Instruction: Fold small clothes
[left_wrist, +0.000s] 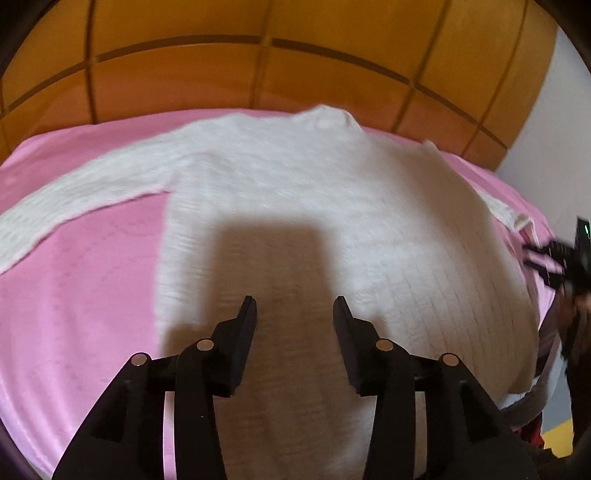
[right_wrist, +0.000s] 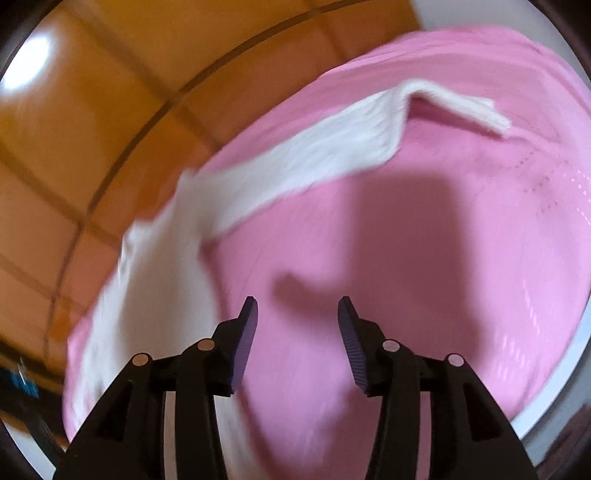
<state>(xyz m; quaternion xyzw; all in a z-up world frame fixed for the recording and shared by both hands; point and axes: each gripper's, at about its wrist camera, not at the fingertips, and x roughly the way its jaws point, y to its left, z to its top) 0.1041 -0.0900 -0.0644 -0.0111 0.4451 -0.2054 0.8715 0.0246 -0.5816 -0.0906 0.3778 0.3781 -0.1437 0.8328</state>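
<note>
White knit sweater (left_wrist: 295, 192) spread flat on a pink sheet (left_wrist: 85, 280), collar toward a wooden panelled headboard (left_wrist: 258, 66), hem nearest the left camera. One sleeve stretched out to the left across the sheet in the left wrist view; the other sleeve partly hidden past the body's right edge there. Blurred by motion, knit ribs only faintly readable on the right half.

Left hand-held gripper (left_wrist: 294, 314) above the lower middle of the sweater, jaws spread wide, nothing between them, fingers (left_wrist: 245, 325) black. Square shadow cast on the knit just ahead of the tips. Contact with the cloth not determinable. At the far right edge of that view, the other black gripper body, beside the sweater's right side, details too small to read.

Right hand-held gripper (right_wrist: 297, 314) over bare pink sheet (right_wrist: 406, 258), jaws likewise wide, empty, ridged purple pads (right_wrist: 245, 343) on the inner faces. Sweater (right_wrist: 159, 280) to its left in the right wrist view, a sleeve (right_wrist: 332, 144) running up and right across the sheet, its cuff end bent over and pointing right. Dark shadow on the sheet ahead of the tips. Headboard (right_wrist: 92, 129) at upper left, strongly blurred.
</note>
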